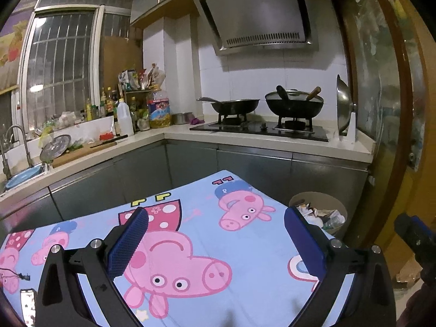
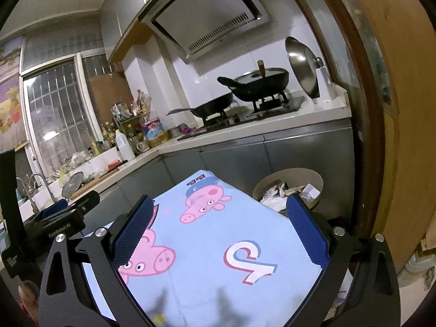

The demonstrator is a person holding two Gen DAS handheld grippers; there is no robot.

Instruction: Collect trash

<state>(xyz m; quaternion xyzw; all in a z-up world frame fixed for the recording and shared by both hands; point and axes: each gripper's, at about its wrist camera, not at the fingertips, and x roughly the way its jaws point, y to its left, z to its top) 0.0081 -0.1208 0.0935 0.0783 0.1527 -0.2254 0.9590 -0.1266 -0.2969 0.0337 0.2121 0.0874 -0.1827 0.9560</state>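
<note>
both grippers empty over the cartoon cloth
our left gripper (image 1: 215, 234) and right gripper (image 2: 219, 224) hover with jaws spread wide, holding nothing; the trash sits heaped in the bin (image 1: 318, 212) beside the tabletop (image 1: 245, 245), likely already collected there.

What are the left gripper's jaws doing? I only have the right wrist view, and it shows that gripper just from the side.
Observer: The left gripper has its jaws wide open with nothing between them. Only the light blue cartoon-pig cloth lies below.
Operator: Is anything lying on that cloth further to the left, outside my picture?
Observer: Yes, a small black plug on a thin cable lies near the cloth's left edge.
</note>
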